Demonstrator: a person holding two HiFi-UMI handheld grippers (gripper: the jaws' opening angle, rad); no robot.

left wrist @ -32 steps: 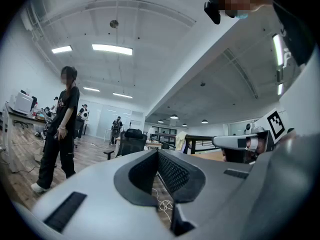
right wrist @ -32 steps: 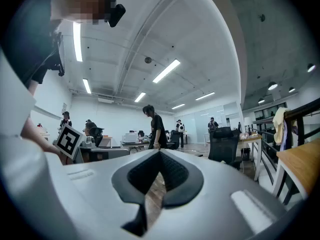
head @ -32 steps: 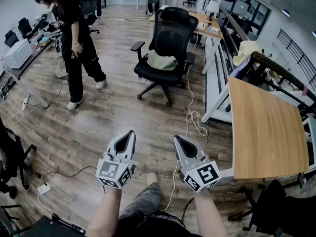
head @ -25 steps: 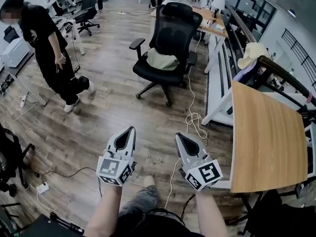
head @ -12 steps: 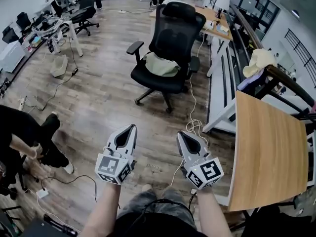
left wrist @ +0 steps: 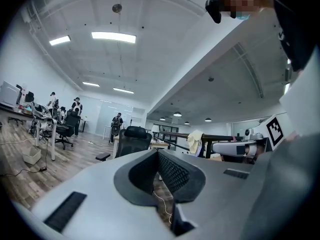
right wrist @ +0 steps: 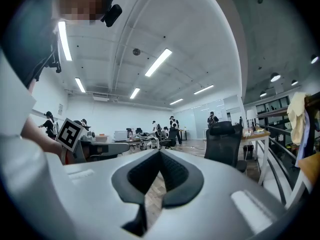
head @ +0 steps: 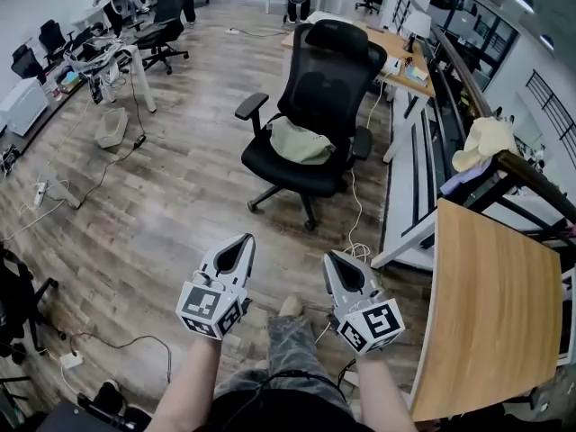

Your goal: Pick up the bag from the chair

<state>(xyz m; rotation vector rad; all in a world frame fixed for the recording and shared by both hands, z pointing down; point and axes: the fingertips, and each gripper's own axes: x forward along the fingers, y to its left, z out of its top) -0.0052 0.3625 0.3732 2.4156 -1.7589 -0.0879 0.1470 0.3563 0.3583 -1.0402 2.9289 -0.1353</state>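
At the far left, a power strip (head: 68, 360) with a dark cable lies on the wooden floor (head: 171, 205), and a white box (head: 112, 126) stands further back on the same floor. The left gripper (head: 245, 239) is held low in front of the person and points toward the chair. Its fingers (left wrist: 172, 171) are clenched together, with nothing between them. The black office chair (head: 328, 70) stands in the middle of the room, well apart from both grippers. The bag (head: 301, 142), pale green, lies on the seat of this chair, at the foot of the backrest. The right gripper (head: 329, 257) is beside the left one and points the same way. Its fingers (right wrist: 175, 176) are also pressed together and hold nothing. A white cable (head: 358, 248) lies on the floor between the chair and the right gripper. At the right stands a wooden counter (head: 490, 313), and behind it a pale yellow cloth (head: 486, 142) hangs over a dark rail.
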